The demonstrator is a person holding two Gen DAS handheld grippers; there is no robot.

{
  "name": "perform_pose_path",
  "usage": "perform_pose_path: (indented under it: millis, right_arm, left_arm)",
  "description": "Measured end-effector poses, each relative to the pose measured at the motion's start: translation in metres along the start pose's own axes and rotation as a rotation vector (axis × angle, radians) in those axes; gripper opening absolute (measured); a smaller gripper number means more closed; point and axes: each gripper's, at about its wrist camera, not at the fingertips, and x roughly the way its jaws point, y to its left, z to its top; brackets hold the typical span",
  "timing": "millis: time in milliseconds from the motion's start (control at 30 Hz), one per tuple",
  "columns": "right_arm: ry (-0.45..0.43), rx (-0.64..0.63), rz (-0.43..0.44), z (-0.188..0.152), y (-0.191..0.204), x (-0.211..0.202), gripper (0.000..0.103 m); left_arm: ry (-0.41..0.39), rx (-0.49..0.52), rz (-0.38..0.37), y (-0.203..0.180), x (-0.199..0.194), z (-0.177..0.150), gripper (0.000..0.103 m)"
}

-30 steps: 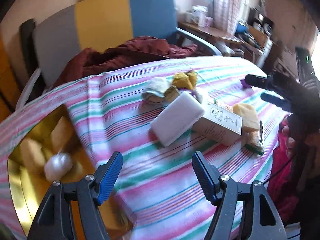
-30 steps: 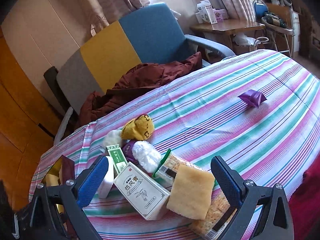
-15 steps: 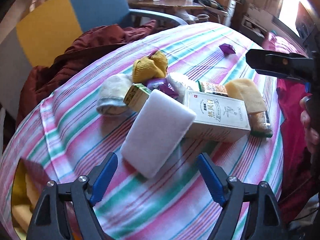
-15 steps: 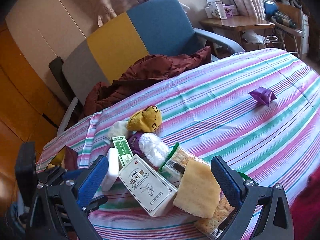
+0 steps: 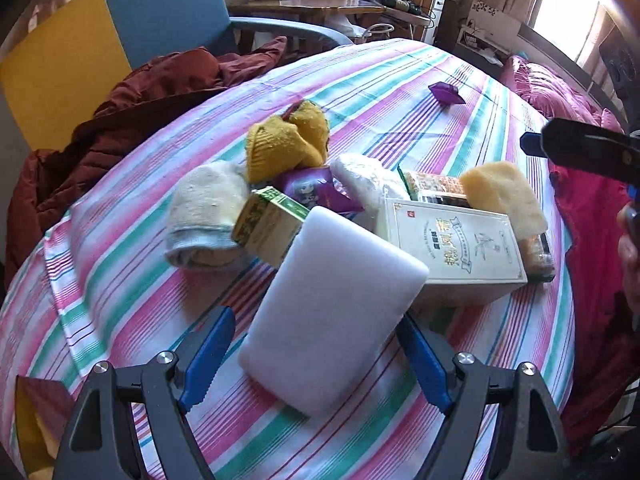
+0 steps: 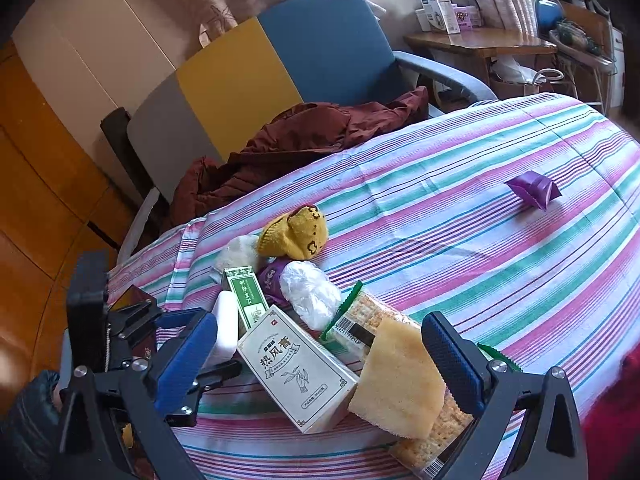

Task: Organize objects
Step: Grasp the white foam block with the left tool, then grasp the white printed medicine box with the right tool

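Note:
My left gripper (image 5: 316, 364) is open, tilted down, and straddles the near end of a white foam block (image 5: 336, 312) without its pads pressing on it. The block leans on a green box (image 5: 268, 224) and a cream printed box (image 5: 452, 244). Behind them lie a yellow sock (image 5: 284, 144), a cream sock (image 5: 204, 216), a purple packet (image 5: 312, 192) and a white wrapped bundle (image 5: 368, 180). My right gripper (image 6: 320, 354) hangs open over the cream printed box (image 6: 296, 364) and a yellow sponge (image 6: 400, 384), holding nothing. The sponge rests on a cracker pack (image 6: 368, 320).
A purple wrapper (image 6: 532, 192) lies alone farther out on the striped tablecloth (image 6: 460, 240). A maroon jacket (image 6: 304, 136) is heaped on the armchair (image 6: 280, 68) beyond the table's edge. A wooden desk (image 6: 480, 42) stands behind. A hand (image 5: 630, 248) shows at the right.
My left gripper swung right and down from the golden container toward the pile, its jaws widened, and the white block now lies between its fingers. The right gripper barely moved.

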Motion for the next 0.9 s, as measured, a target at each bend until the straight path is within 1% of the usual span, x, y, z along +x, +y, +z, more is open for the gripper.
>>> perform_pose_path:
  millis: [33, 100, 133, 167, 267, 367, 400, 467, 600, 767, 833, 867, 900]
  right_arm:
    - [0.003, -0.002, 0.0, 0.0, 0.0, 0.001, 0.103]
    - [0.004, -0.006, 0.002, 0.0, 0.0, 0.001, 0.103]
    - [0.004, -0.011, 0.002, 0.0, 0.001, 0.001, 0.103]
    - [0.003, -0.015, 0.001, 0.0, 0.001, 0.001, 0.103]
    - [0.008, -0.025, 0.007, 0.0, 0.003, 0.003, 0.103]
    - [0.033, -0.055, 0.012, -0.001, 0.008, 0.01, 0.103]
    - [0.045, -0.07, 0.017, -0.002, 0.01, 0.013, 0.103]
    - [0.071, -0.107, 0.018, -0.005, 0.016, 0.019, 0.103]
    - [0.129, -0.169, 0.017, -0.012, 0.025, 0.034, 0.103]
    - [0.185, -0.313, -0.03, -0.028, 0.044, 0.055, 0.102]
    - [0.214, -0.368, -0.06, -0.037, 0.051, 0.065, 0.096]
    - [0.227, -0.388, -0.078, -0.04, 0.052, 0.069, 0.091]
    - [0.236, -0.409, -0.099, -0.044, 0.053, 0.073, 0.081]
  left_arm:
    - [0.001, -0.006, -0.004, 0.0, 0.003, 0.0, 0.082]
    - [0.01, -0.034, -0.017, 0.002, 0.008, 0.0, 0.072]
    - [0.009, -0.044, -0.012, 0.002, 0.008, -0.001, 0.069]
    - [0.0, -0.046, -0.011, 0.003, 0.009, -0.001, 0.067]
    - [-0.019, -0.082, -0.043, 0.001, 0.002, -0.006, 0.062]
    - [-0.037, -0.104, -0.024, -0.004, -0.009, -0.014, 0.062]
    - [-0.044, -0.122, -0.028, -0.004, -0.015, -0.018, 0.062]
    - [-0.048, -0.156, -0.006, -0.005, -0.023, -0.026, 0.062]
    - [-0.081, -0.247, 0.006, -0.005, -0.046, -0.046, 0.062]
    - [-0.133, -0.337, 0.025, -0.007, -0.072, -0.075, 0.062]
    - [-0.158, -0.369, 0.026, -0.009, -0.082, -0.083, 0.062]
    - [-0.168, -0.384, 0.026, -0.01, -0.087, -0.087, 0.062]
    - [-0.178, -0.4, 0.027, -0.011, -0.092, -0.092, 0.062]
